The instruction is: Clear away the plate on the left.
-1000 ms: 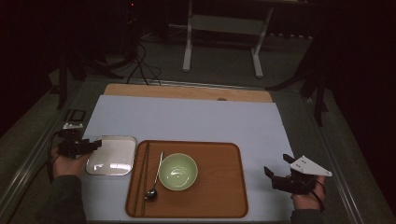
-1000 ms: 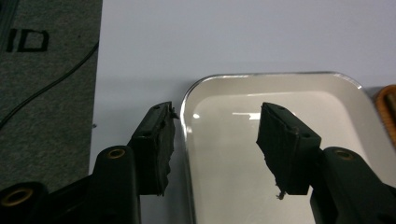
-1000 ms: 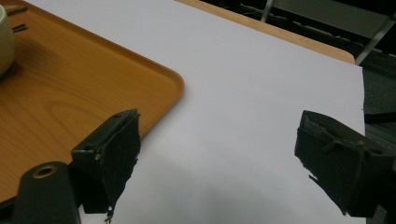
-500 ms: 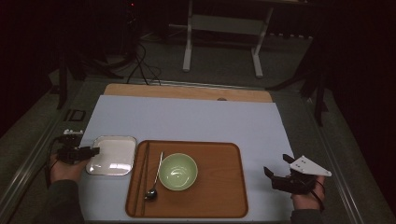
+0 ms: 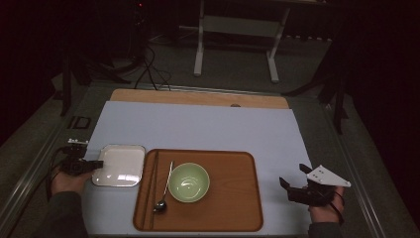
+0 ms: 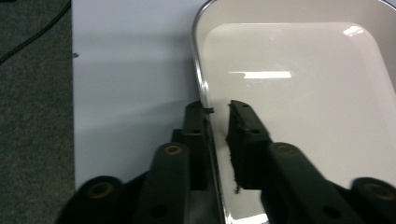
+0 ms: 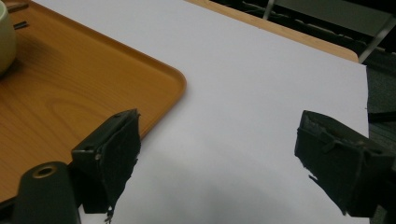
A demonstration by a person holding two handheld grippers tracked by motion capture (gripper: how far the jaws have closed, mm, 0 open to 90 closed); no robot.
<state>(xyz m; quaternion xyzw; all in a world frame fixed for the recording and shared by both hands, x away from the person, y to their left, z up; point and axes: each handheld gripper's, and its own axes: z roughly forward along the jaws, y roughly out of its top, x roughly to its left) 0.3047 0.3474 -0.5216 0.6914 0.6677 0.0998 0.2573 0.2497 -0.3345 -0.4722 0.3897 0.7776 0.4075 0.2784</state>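
Since 1 s ago: left hand-held gripper (image 5: 97, 163) slid down-left edge of frame toward white dish (image 5: 120, 165), jaws just been closing, dish's left rim now between them. Right hand-held gripper (image 5: 293, 186) parked, no change.

Now, left gripper view: one jaw outside rim, other inside dish (image 6: 299, 93), nearly together on rim; small gap visible at inner pad, so full clamp can't be confirmed — looks like just short of pinch. Left hand-held gripper (image 6: 218, 116) lined up square to rim. Dish sits on white sheet of counter (image 5: 198, 126), lower left of high view, just beside left edge of wooden tray (image 5: 228, 208). Tray carries green bowl (image 5: 188, 182), spoon (image 5: 163, 196), chopsticks (image 5: 150, 188).

Right hand-held gripper (image 7: 217, 140): jaws wide apart, nothing between, hovering over sheet near tray corner (image 7: 154, 70).

Step in hand, by judgement: pinching dish rim to lift/move it. To do well:
- finish closing fully before any lift; rim thin + glossy, likely slippery.
- keep the bite as deep over the rim as it will go, not tip-only.
- lift level, slow; one-edge hold means far side will droop.
- mind tray edge close by.
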